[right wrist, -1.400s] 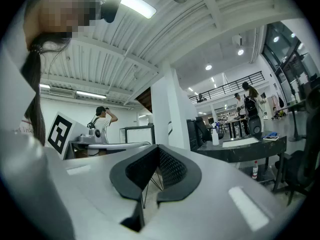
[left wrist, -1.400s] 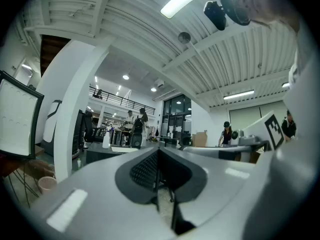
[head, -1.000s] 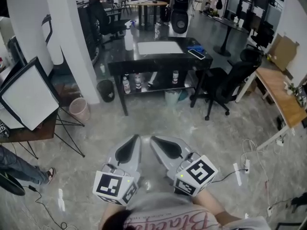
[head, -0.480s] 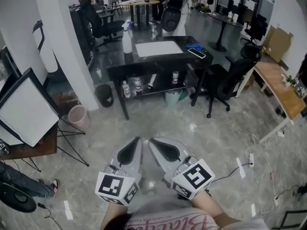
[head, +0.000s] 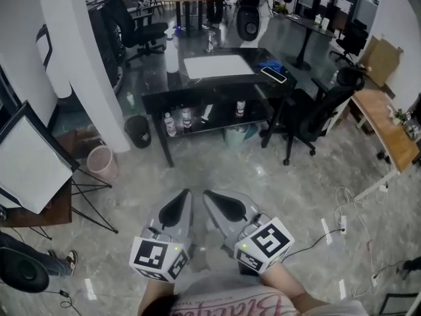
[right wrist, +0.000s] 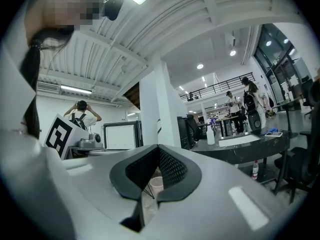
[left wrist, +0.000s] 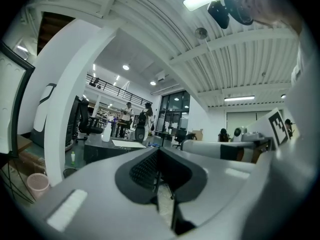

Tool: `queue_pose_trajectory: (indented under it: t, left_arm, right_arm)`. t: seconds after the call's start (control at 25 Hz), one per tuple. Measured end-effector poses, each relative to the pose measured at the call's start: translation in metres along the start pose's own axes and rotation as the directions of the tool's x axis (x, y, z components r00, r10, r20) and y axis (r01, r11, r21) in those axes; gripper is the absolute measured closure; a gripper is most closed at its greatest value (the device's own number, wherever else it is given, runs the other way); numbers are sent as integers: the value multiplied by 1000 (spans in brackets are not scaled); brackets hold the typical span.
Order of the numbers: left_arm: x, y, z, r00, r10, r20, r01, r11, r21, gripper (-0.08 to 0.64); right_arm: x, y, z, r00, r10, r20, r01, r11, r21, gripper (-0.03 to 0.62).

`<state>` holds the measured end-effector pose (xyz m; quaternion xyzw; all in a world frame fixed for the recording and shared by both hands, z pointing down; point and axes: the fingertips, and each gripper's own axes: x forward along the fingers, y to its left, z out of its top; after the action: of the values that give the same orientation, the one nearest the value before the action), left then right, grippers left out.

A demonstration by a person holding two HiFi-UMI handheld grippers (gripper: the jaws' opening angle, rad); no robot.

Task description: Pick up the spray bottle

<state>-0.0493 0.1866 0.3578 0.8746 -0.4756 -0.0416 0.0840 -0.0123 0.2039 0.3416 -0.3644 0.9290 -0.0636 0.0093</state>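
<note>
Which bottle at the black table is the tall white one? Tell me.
The spray bottle standing on the tabletop near its left edge; the bottles on the shelf below are smaller.

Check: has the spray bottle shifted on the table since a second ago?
No. The spray bottle stands at the same spot left of the white sheet on the black table.

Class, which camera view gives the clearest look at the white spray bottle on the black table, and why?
The head view: it shows the spray bottle from above, upright at the black table's far left corner. Both gripper views show the spray bottle only as a tiny white shape far off.
</note>
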Motion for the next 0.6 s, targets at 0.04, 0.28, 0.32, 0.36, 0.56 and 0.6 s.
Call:
queue_pose_trajectory:
  t: [0.04, 0.28, 0.32, 0.36, 0.56, 0.6]
  left_arm:
    - [8, 7, 0, 1000, 7, -2, -7, 1000, -2, 561]
    - [71, 46, 6, 999, 35, -9, -35, 999, -10, 561]
    - [83, 51, 8, 999, 39, -10, -39, 999, -10, 561]
    - [95, 57, 11, 999, 43, -10, -44, 999, -10, 561]
    - [150, 89, 29, 996, 91, 11, -91, 996, -2, 561]
    - [159, 94, 32, 995, 103, 17, -103, 995, 10, 561]
  right_arm:
    - [9, -7, 0, 1000, 7, -3, -7, 1000, 1, 591]
    - [61, -58, 9, 998, 61, -16, -61, 998, 4, 591]
    - [69, -69, 11, 997, 71, -21, -71, 997, 10, 591]
    - [78, -79, 14, 996, 82, -26, -81, 997, 12, 591]
    - [117, -126, 34, 991, 129, -26, -130, 991, -19, 591]
    - [123, -135, 38, 990, 136, -20, -137, 990, -27, 591]
